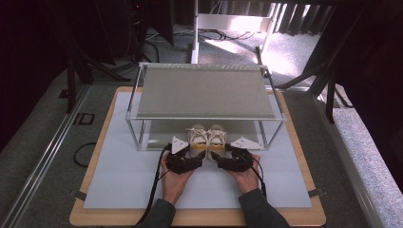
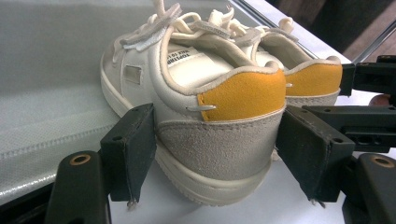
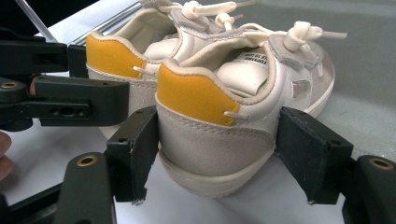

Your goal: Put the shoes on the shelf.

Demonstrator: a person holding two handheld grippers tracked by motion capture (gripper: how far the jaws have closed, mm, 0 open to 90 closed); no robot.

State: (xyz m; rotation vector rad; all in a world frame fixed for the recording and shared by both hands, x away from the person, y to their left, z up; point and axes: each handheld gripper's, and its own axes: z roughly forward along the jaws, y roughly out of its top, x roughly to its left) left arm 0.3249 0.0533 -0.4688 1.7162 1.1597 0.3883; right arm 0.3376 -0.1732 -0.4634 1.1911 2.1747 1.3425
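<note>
left shoe (image 2: 205, 121) | right shoe (image 3: 224, 112) | cream, yellow heels | upright, touching, toes under shelf (image 1: 204, 90)

Wooden table (image 1: 95, 156); white mat (image 1: 123, 175) bears rack (image 1: 204, 90), two shoes (image 1: 207, 137).

Toes of both shoes (image 1: 207, 135) hidden under the rack's upper shelf (image 1: 204, 90) at frame centre, tongue label print (image 2: 184, 58) too blurred to read, forearms cut off at bottom edge, jaw-to-heel contact unclear.

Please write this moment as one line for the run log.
left gripper: shut on left shoe heel | right gripper: shut on right shoe heel | shoes at rack front
</note>
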